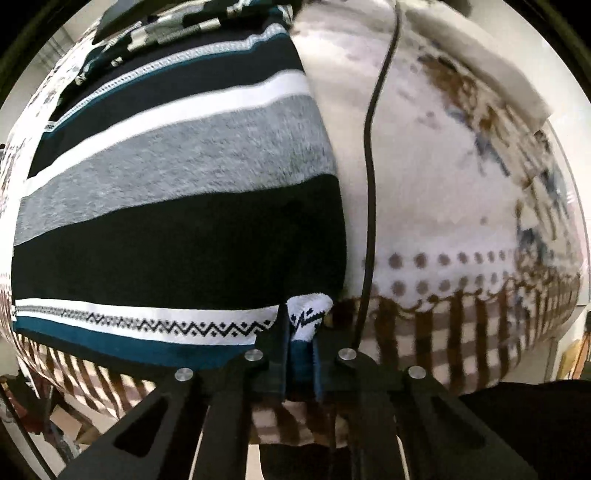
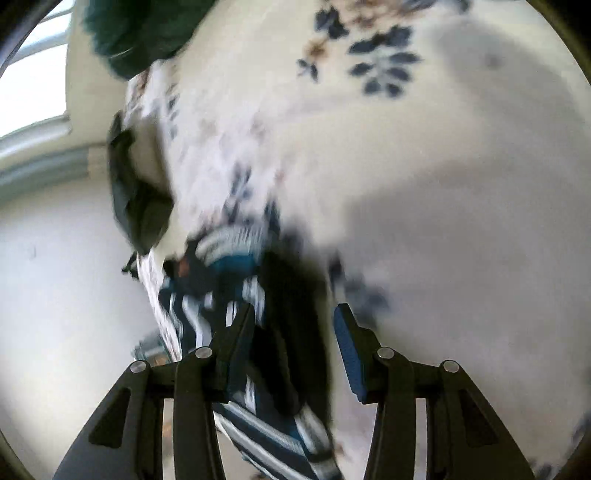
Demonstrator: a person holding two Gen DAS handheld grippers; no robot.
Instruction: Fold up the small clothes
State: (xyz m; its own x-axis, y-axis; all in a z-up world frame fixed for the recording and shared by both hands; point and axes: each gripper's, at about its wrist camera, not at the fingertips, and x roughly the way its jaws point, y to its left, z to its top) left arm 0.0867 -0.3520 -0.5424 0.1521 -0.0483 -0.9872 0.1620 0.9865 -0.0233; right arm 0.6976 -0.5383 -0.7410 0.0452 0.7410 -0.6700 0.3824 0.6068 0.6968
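A small striped garment (image 1: 177,206) in black, grey, white and teal lies spread on a patterned blanket (image 1: 443,192). My left gripper (image 1: 301,325) is shut on the garment's near right corner, at its white zigzag hem. In the right wrist view the same striped garment (image 2: 273,332) is blurred and bunched under my right gripper (image 2: 295,321), which is open with the cloth between and below its fingers. I cannot tell if the fingers touch the cloth.
A black cable (image 1: 371,177) runs across the blanket just right of the garment. A dark green cloth (image 2: 136,33) lies at the far left of the floral cover (image 2: 424,166). A dark object (image 2: 133,199) sits at the cover's edge.
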